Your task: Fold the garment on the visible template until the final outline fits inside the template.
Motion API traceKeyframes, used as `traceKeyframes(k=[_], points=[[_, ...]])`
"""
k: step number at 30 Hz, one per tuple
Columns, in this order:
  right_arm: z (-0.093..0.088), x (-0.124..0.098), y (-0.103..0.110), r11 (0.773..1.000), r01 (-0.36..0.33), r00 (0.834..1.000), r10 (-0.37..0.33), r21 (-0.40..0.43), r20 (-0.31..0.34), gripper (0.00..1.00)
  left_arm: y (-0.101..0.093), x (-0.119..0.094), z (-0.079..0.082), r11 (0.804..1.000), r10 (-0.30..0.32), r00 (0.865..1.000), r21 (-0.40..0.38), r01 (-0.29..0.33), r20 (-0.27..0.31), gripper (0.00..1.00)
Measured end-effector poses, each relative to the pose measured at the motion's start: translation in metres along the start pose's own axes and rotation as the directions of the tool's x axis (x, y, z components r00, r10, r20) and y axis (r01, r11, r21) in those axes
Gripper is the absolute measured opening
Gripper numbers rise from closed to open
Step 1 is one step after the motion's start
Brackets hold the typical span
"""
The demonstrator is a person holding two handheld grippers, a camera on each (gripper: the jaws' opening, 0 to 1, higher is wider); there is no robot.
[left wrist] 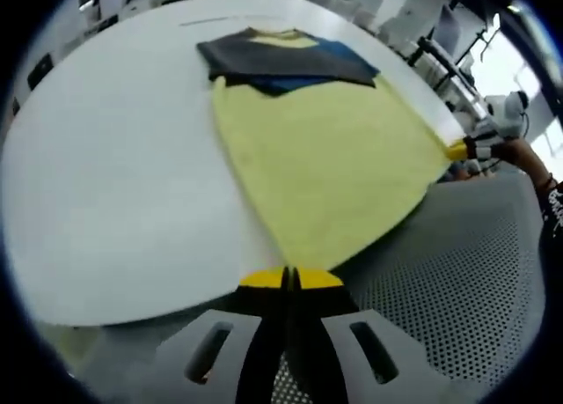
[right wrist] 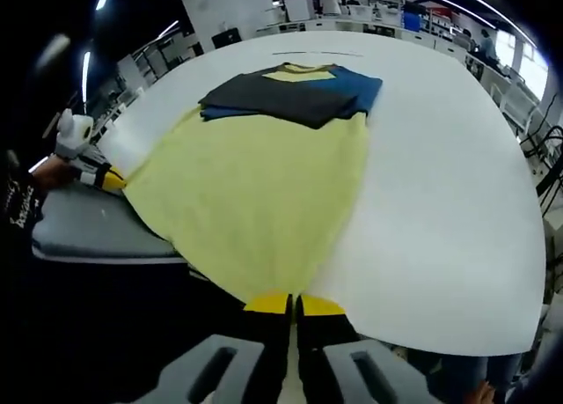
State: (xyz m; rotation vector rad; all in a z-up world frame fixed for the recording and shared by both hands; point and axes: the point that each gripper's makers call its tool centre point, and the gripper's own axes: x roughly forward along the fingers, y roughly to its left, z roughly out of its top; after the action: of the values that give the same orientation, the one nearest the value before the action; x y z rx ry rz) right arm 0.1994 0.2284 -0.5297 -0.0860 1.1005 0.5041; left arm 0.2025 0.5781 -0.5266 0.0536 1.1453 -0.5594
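We hold the shirt's hem stretched off the table's near edge.

Nearest us, our left gripper [left wrist: 291,279] has its yellow tips pressed together on one hem corner of the yellow garment [left wrist: 325,162], and our right gripper [right wrist: 294,304] pinches the other corner the same way. We judge this keeps the hem taut and level, ready to carry it forward for a fold. The body of the garment lies flat from the near edge of the white table [left wrist: 114,166] toward the middle. At its far end the dark and blue sleeves [right wrist: 295,94] are already folded across the chest. We cannot make out any template outline.
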Motion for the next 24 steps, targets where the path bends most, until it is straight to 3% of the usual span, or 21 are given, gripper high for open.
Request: traceKeyframes(k=[11, 24], points=[[0.018, -0.008, -0.008, 1.000, 0.017, 0.999, -0.016, -0.025, 0.032, 0.00, 0.002, -0.013, 0.021, 1.000, 0.000, 0.998, -0.027, 0.002, 0.057, 0.00], [0.059, -0.026, -0.018, 0.998, 0.042, 0.992, -0.036, -0.053, 0.121, 0.00, 0.009, -0.030, 0.059, 1.000, 0.020, 0.988, -0.008, -0.019, 0.153, 0.00]])
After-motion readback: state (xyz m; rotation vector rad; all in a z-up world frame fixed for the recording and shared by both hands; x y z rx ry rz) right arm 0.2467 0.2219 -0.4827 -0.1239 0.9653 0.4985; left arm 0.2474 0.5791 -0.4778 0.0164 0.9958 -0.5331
